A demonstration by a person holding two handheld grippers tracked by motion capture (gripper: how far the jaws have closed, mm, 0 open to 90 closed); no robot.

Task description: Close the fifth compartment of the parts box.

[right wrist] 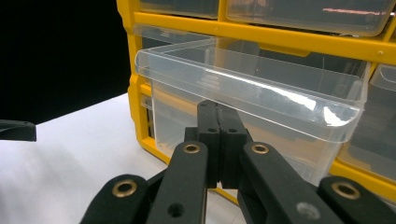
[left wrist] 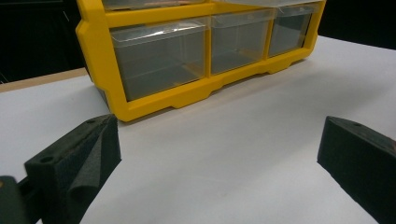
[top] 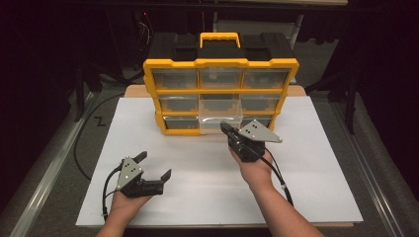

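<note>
Pressing clenched jaws against the clear drawer (top: 221,120), bottom row centre of the yellow organizer (top: 220,64) at the bench's (top: 316,187) far edge, the right hand-held gripper (top: 228,130) seemingly grips nothing; push squarely. Left hand-held gripper (top: 154,165) idles released.

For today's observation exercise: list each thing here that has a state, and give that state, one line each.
Left gripper: open, resting apart from the organizer.
Right gripper: fingers shut, at the bottom middle drawer's front.
Bottom middle drawer: pulled partly out, looks empty.
Other drawers: pushed in.
Organizer: upright.
</note>
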